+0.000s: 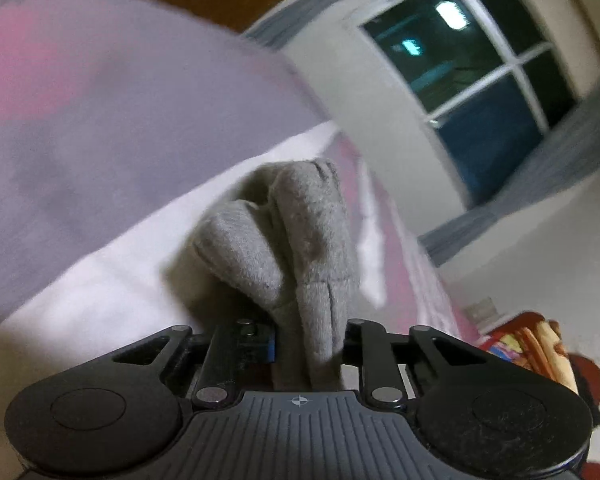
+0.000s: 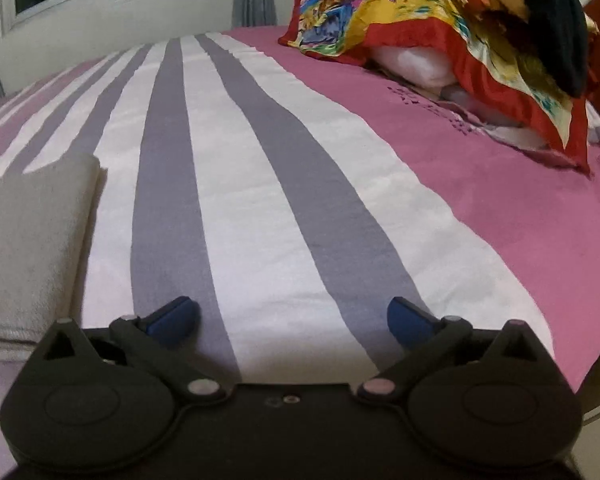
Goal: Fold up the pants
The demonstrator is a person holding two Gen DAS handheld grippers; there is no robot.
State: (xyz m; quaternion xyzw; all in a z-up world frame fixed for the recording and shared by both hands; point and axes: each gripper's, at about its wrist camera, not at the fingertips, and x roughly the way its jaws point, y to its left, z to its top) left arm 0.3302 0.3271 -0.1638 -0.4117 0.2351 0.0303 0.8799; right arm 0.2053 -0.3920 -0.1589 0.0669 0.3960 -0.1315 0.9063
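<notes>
- left gripper (image 1: 310, 340) pinched tight on a bunched fold of the grey pants (image 1: 296, 240), lifted over the striped bedsheet (image 1: 80, 120)
- right gripper (image 2: 294, 316) spread wide, nothing in it, pants (image 2: 28, 240) just left of it on the bedsheet (image 2: 260, 200)

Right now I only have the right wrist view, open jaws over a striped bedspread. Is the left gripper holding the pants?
Observer: Yes. The left gripper is shut on a bunched fold of the grey pants.
Operator: Is the fabric lying flat there?
Observer: No, it stands up in two rounded humps in front of the jaws, over the bedspread.
Operator: Anything behind it I can't see?
Observer: A dark window with white bars, reflecting a ceiling light.
Operator: And my right gripper?
Observer: The right gripper is open with nothing between its fingers; grey cloth lies off to its left.
</notes>
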